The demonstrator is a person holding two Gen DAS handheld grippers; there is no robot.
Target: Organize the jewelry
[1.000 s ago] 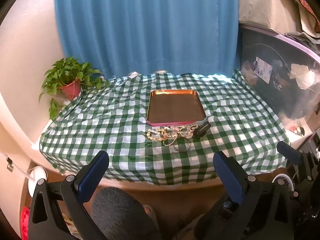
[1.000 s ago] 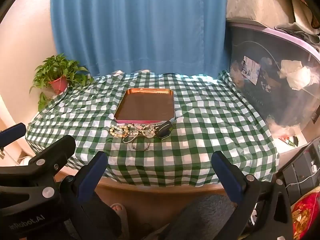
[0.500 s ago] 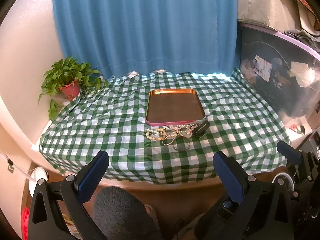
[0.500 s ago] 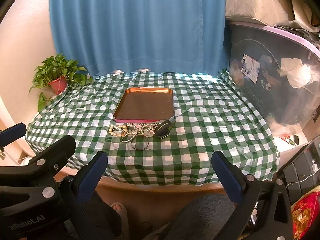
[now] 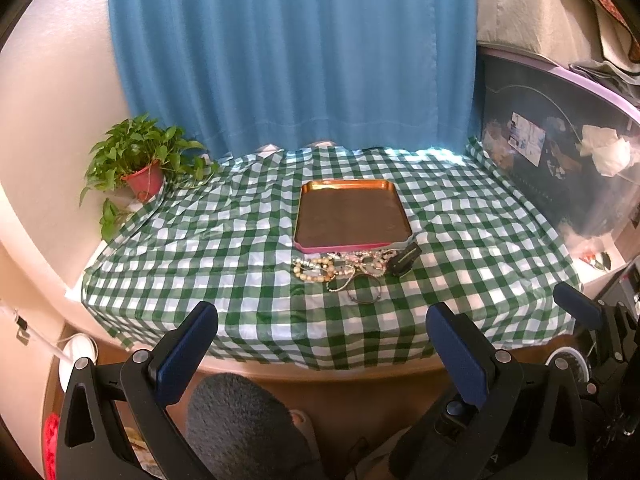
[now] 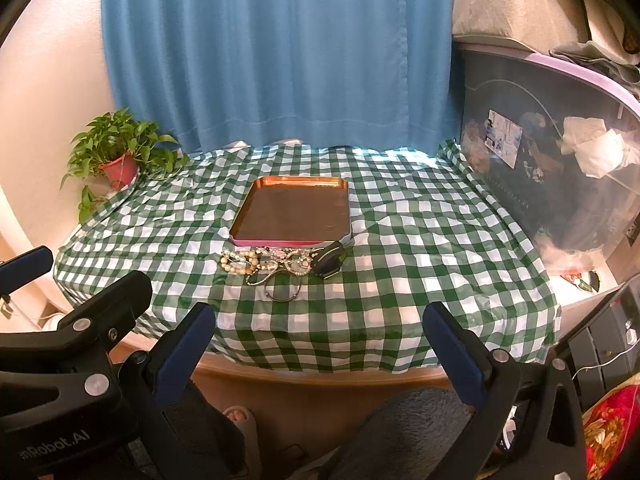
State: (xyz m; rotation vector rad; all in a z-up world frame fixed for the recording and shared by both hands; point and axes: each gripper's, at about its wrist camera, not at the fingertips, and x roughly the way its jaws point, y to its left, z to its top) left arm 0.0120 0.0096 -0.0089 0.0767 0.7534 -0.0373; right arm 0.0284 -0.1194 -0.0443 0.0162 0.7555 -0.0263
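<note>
Two sets of blue-padded black tongs, our left tongs (image 5: 322, 340) and right tongs (image 6: 320, 340), hang wide apart and hold nothing, short of the near edge of the surface (image 5: 248, 320) covered in green-and-white checked cloth. From left to right we see a leafy green plant in a red pot (image 5: 142, 168) at the far corner, then the tangled heap of beaded bracelets and chains (image 5: 340, 270) lying just before the near rim of the copper-coloured rectangular tray (image 5: 354, 216), with a small black clip-like object (image 5: 404, 262) touching the heap's right end. A thin dark bangle (image 6: 282, 292) lies nearest us.
</note>
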